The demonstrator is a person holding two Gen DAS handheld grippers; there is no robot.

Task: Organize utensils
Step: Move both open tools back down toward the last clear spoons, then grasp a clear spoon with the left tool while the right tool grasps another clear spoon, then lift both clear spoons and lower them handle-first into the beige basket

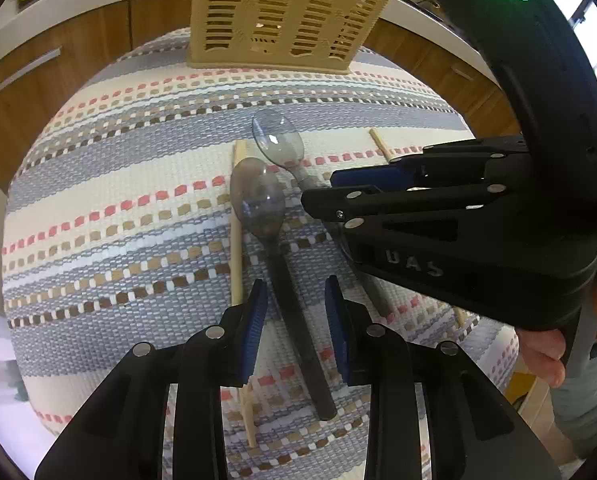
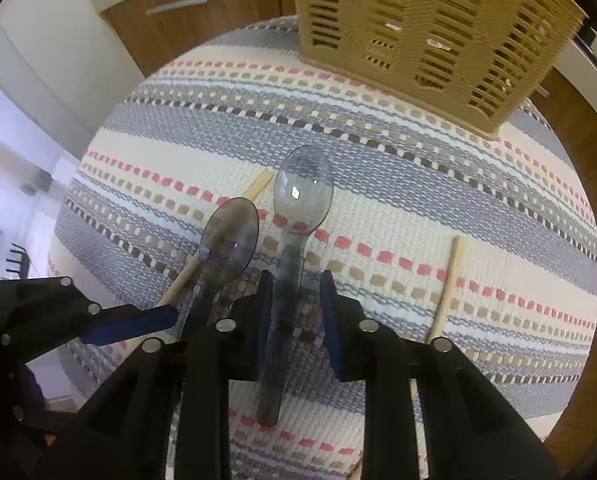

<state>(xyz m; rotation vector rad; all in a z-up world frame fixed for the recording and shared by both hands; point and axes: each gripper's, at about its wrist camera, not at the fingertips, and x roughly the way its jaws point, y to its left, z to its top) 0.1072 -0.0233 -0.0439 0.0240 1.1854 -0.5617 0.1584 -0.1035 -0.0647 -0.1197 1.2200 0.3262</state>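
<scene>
In the left wrist view, the left gripper (image 1: 296, 322) points down over a striped woven mat (image 1: 118, 208). Its blue pads (image 1: 257, 332) straddle the dark handle of a smoky clear plastic spoon (image 1: 276, 248) with a gap on each side, so the tongs stand open around the handle. A wooden chopstick (image 1: 236, 240) lies just left of this spoon, partly under its bowl. A second clear spoon (image 1: 278, 136) lies a little farther away and to the right, its handle running under the right gripper (image 1: 338, 192), which comes in from the right; a hand (image 1: 546, 356) holds it. A beige slotted utensil basket (image 1: 290, 12) stands on the far edge of the mat.

In the right wrist view, the right gripper (image 2: 296, 316) frames the handle of the second spoon (image 2: 294, 240); its left pad looks very close to or touching the handle, the right pad stands clear. These tongs are open too. The first spoon (image 2: 228, 246) lies just left, over the chopstick (image 2: 218, 240). Another chopstick (image 2: 448, 288) lies to the right. The basket (image 2: 430, 36) stands far right.
</scene>
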